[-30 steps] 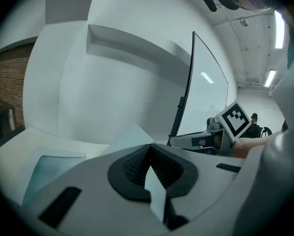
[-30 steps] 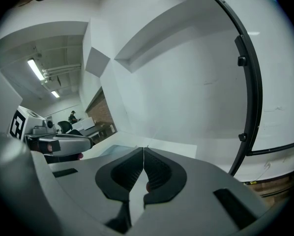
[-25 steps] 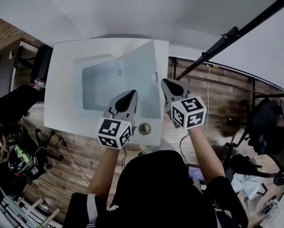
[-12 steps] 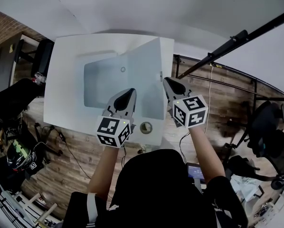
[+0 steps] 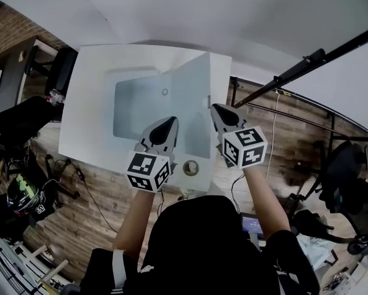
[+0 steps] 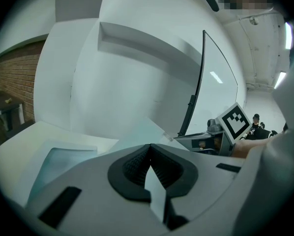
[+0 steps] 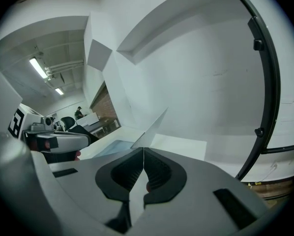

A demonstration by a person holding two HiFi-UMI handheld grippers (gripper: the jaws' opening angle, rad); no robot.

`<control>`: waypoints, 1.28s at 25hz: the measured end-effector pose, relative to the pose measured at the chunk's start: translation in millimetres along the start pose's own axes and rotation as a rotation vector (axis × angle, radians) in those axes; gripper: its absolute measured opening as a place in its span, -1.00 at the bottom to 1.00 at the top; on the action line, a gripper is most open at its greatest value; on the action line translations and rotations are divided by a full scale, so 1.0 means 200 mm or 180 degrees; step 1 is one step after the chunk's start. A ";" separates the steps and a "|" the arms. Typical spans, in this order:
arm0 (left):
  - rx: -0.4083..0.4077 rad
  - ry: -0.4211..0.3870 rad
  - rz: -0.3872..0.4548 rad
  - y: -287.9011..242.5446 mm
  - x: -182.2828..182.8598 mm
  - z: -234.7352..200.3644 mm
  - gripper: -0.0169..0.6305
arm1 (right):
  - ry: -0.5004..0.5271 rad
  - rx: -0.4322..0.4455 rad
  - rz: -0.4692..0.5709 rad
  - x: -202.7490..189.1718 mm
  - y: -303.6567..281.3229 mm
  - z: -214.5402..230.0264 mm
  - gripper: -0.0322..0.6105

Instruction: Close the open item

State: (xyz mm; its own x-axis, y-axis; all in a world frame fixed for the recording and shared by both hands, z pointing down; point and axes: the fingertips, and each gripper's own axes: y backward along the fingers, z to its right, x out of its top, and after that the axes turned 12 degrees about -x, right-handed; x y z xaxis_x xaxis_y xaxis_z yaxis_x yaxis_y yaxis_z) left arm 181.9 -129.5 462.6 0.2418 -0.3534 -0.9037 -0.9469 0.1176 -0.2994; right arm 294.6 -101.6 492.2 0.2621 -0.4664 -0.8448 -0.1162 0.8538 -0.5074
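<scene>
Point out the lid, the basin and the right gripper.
lid (image 5: pixel 194 94): head view, middle of the raised panel.
basin (image 5: pixel 132 112): head view, its bare floor.
right gripper (image 5: pixel 216 108): head view, tips on the lid's edge.

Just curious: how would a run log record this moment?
lid open | left gripper shut, near lid | right gripper shut, at lid's right side | not closed yet

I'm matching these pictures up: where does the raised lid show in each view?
Head view: lid tilts up at centre, over the tub's right side.
Left gripper view: pale wedge just past the jaws.
Right gripper view: thin slanted edge above the jaws.
Shared landmark: the white machine top.
</scene>
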 end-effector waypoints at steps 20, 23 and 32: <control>0.0603 0.0060 0.0098 0.28 0.01 -0.18 -0.91 | 0.0186 0.0539 -0.0010 0.06 -0.16 -0.28 -0.78; 0.0688 0.0104 0.0094 0.32 -0.03 -0.21 -0.91 | 0.0201 0.0584 -0.0036 0.05 -0.19 -0.30 -0.78; 0.0898 0.0220 0.0170 0.46 -0.06 -0.28 -0.91 | 0.0300 0.0700 -0.0142 0.02 -0.24 -0.43 -0.78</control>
State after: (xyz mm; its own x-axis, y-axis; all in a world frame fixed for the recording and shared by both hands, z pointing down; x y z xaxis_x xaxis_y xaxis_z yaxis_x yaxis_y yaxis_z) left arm 79.6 -165.7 461.9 0.1690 -0.4011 -0.9003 -0.8592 0.3876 -0.3339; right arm 219.7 -164.3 497.8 0.1706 -0.5156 -0.8397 0.1076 0.8568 -0.5042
